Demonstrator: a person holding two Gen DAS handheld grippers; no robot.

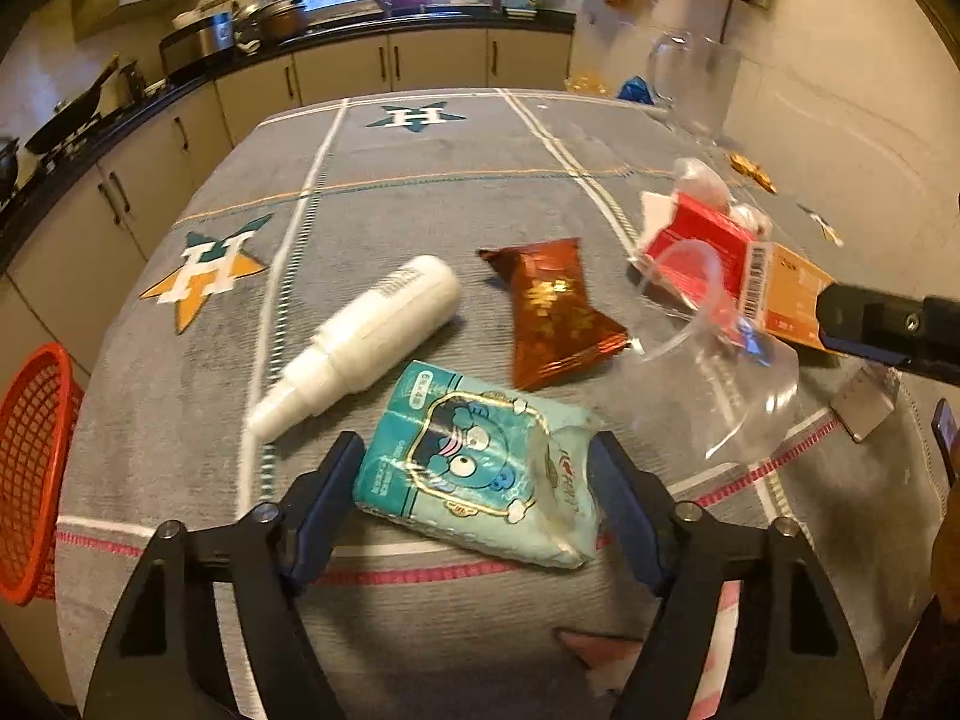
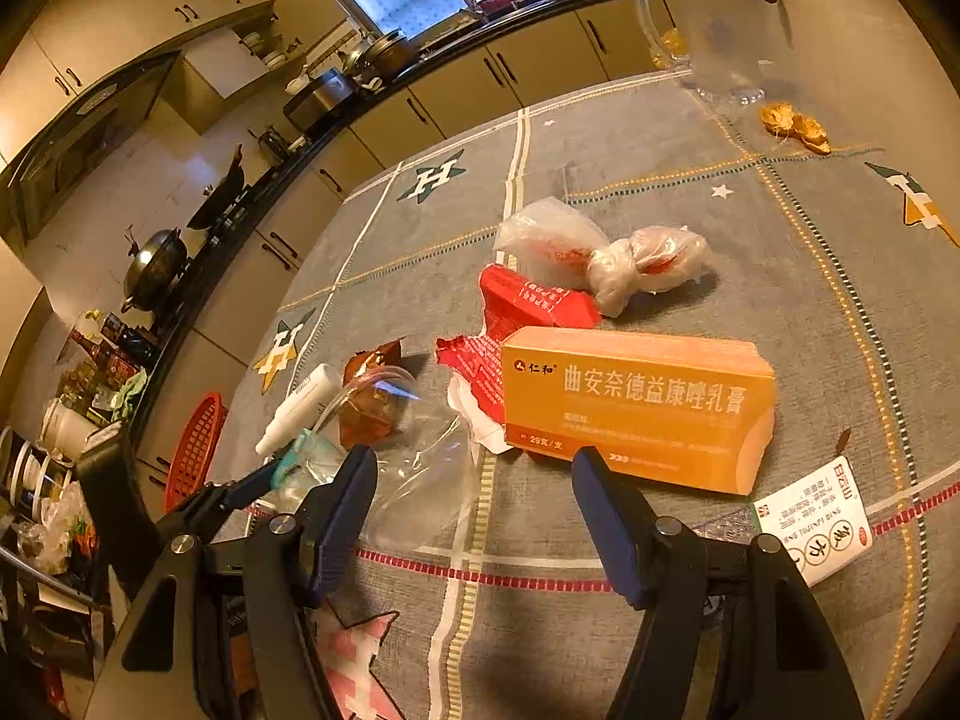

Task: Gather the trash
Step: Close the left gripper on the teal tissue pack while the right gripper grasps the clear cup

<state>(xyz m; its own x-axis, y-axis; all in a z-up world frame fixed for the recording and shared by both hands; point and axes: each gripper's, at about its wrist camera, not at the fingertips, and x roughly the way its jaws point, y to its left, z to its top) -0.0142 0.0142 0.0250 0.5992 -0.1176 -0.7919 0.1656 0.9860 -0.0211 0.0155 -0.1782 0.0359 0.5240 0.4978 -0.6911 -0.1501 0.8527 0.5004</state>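
In the left wrist view my left gripper (image 1: 480, 450) is open, its jaws either side of a light-blue tissue pack (image 1: 480, 468) on the grey cloth. Beyond lie a white spray bottle (image 1: 366, 336), a brown snack wrapper (image 1: 558, 312), a tipped clear plastic cup (image 1: 714, 360) and a red torn packet (image 1: 696, 246). In the right wrist view my right gripper (image 2: 474, 468) is open and empty, just in front of an orange medicine box (image 2: 636, 408). Behind the box are the red packet (image 2: 528, 306) and a knotted clear plastic bag (image 2: 606, 258). The cup (image 2: 408, 450) lies at its left.
A red mesh basket (image 1: 30, 474) hangs off the table's left edge and shows in the right wrist view (image 2: 195, 450) too. A glass jug (image 2: 714, 30) stands at the far right corner by peel scraps (image 2: 795, 129). A white label (image 2: 822, 522) lies near the right gripper. Kitchen counters run behind.
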